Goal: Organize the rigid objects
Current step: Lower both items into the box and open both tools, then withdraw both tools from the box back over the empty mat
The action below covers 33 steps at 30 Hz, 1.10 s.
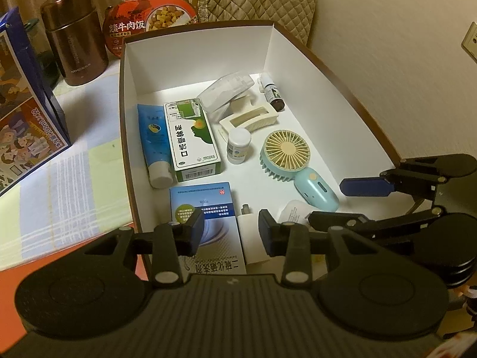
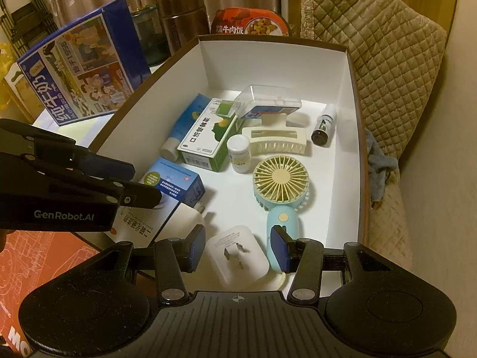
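A white box with a brown rim (image 1: 196,59) (image 2: 268,59) holds several items: a blue tube (image 1: 152,140), a green medicine box (image 1: 192,140) (image 2: 208,137), a blue-white medicine box (image 1: 205,217) (image 2: 173,185), a small white bottle (image 1: 237,146) (image 2: 238,153), a cream hair claw (image 1: 250,117) (image 2: 274,140), a clear case (image 1: 223,92) (image 2: 268,101), a dark dropper bottle (image 1: 272,92) (image 2: 323,128), a mint hand fan (image 1: 286,152) (image 2: 281,188) and a white plug adapter (image 2: 238,256). My left gripper (image 1: 231,234) is open above the blue-white box. My right gripper (image 2: 238,249) is open around the adapter.
On the table left of the box stand a blue milk carton (image 1: 21,113) (image 2: 80,68), a brown thermos (image 1: 74,35) (image 2: 182,18) and a red beef-rice meal pack (image 1: 149,21). A quilted chair (image 2: 387,44) stands at the right, a wall behind.
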Tool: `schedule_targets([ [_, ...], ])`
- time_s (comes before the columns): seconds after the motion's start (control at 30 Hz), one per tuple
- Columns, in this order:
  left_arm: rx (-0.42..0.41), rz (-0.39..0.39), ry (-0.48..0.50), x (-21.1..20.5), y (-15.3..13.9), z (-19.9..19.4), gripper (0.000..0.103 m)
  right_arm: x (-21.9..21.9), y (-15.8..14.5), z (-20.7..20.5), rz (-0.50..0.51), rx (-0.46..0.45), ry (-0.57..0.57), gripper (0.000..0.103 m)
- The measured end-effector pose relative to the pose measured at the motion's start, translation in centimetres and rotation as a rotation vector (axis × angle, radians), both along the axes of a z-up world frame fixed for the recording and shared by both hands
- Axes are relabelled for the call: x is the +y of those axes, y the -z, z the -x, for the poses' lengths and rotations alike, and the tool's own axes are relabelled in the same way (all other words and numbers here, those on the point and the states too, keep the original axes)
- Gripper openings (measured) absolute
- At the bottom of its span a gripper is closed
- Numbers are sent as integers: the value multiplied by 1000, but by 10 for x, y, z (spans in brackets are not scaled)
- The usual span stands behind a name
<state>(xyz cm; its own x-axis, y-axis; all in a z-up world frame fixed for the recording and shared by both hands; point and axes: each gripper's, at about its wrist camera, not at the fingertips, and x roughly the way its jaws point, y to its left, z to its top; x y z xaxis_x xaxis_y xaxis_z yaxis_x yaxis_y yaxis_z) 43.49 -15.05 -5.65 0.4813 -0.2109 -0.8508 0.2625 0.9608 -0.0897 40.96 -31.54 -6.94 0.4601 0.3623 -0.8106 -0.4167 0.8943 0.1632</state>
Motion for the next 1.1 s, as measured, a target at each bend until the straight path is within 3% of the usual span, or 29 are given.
schedule_targets([
  [0.3, -24, -7, -27, 1, -12, 11, 39, -3, -4, 7, -21, -7, 10, 46],
  [0.4, -48, -5, -46, 5, -18, 19, 46, -7, -7, 11, -50, -10, 22, 46],
  [0.47, -74, -13, -70, 8, -23, 27, 59, -8, -10, 14, -70, -14, 31, 46],
  [0.53, -103, -17, -92, 13, -28, 36, 65, -9, -14, 19, -81, -24, 37, 48],
  [0.63, -133, -17, -127, 24, -38, 52, 71, -8, -22, 30, -96, -47, 48, 57],
  [0.7, -153, -21, -145, 32, -43, 64, 72, -7, -26, 38, -108, -59, 58, 62],
  [0.93, -188, -30, -189, 61, -58, 110, 72, 10, -43, 77, -111, -108, 85, 65],
  [1.1, -184, -67, -235, 84, -60, 145, 72, 27, -48, 104, -125, -79, 100, 65],
])
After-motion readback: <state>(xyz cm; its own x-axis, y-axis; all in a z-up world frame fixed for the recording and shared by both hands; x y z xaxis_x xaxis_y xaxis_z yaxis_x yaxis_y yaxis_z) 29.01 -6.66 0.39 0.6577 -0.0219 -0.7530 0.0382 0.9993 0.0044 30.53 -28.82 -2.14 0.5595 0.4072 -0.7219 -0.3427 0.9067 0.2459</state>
